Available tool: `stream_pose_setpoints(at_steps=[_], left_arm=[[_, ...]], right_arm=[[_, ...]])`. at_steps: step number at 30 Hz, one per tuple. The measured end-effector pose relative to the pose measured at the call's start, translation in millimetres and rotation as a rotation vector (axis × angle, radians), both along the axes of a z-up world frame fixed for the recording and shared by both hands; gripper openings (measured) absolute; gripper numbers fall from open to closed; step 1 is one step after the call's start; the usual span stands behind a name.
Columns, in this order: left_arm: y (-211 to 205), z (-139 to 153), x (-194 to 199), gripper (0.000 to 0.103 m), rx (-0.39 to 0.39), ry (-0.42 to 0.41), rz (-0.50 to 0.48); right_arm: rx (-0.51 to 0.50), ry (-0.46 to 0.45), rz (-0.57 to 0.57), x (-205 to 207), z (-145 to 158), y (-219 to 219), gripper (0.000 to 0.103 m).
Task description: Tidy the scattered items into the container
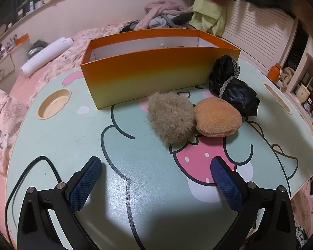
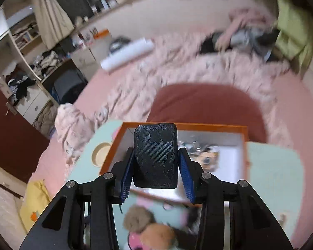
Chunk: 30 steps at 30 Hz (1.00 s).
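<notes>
An orange box (image 1: 148,70) stands on the cartoon-print table (image 1: 73,137). In front of it lie a grey furry pad (image 1: 170,117), a tan plush pad (image 1: 218,117) and a black lace-trimmed cloth (image 1: 231,83). My left gripper (image 1: 156,166) is open and empty, low over the table, short of the pads. My right gripper (image 2: 156,156) is shut on a black rectangular block (image 2: 155,156) and holds it above the box (image 2: 245,145), which has several small items inside. The pads show blurred below in the right wrist view (image 2: 138,218).
A round cup recess (image 1: 54,103) sits at the table's left and a slot (image 1: 276,96) at its right. A black cable (image 1: 31,166) runs by the left gripper. A pink bed (image 2: 177,77) with clothes and a white roll (image 1: 46,55) lies behind.
</notes>
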State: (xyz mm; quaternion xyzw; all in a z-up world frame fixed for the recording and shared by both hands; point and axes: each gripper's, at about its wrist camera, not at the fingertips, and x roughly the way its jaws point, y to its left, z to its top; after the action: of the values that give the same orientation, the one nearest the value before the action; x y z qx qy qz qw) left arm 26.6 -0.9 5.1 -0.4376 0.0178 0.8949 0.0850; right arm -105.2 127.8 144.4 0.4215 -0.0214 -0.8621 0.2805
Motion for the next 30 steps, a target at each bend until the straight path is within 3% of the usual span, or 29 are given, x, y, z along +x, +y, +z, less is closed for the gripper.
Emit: stream_pose_setpoints(at_steps=[3,6,9,15,20,23,25,27,30], left_arm=[[0.0,-0.1,0.0,0.103,-0.001,0.000,0.000],[-0.3,-0.3,0.2,0.103,-0.001,0.000,0.000],[-2.3,0.7,-0.7,0.103,-0.003,-0.001,0.002],[-2.0,1.0,-0.8,0.103,-0.004,-0.001,0.002],[-2.1,0.9,-0.6,0.103,-0.004,-0.001,0.003],[-0.7,0.8,-0.6,0.103,-0.004,-0.001,0.004],[-0.4,0.9,-0.7,0.103,-0.004,-0.001,0.004],[-0.3,0.8,-0.6,0.103,-0.004,-0.001,0.004],[-0.2,0.9,-0.7,0.103,-0.004,-0.001,0.004]], right_arm=[[0.009,0.013,-0.011,29.7,-6.1,25.9,0.043],[0.066,-0.006,-0.091,46.6,-37.7,47.0,0.043],[0.151,-0.072,-0.190,47.7,-72.3,61.3,0.043],[0.175,-0.160,-0.203,38.2,-113.4,52.7,0.043],[0.143,-0.137,-0.141,43.7,-117.3,41.6,0.043],[0.090,-0.075,-0.153,52.8,-111.0,48.5,0.043],[0.058,-0.020,-0.185,61.7,-101.9,57.5,0.053],[0.028,0.030,-0.202,74.4,-94.4,63.4,0.072],[0.042,0.066,-0.182,93.6,-94.1,62.2,0.073]])
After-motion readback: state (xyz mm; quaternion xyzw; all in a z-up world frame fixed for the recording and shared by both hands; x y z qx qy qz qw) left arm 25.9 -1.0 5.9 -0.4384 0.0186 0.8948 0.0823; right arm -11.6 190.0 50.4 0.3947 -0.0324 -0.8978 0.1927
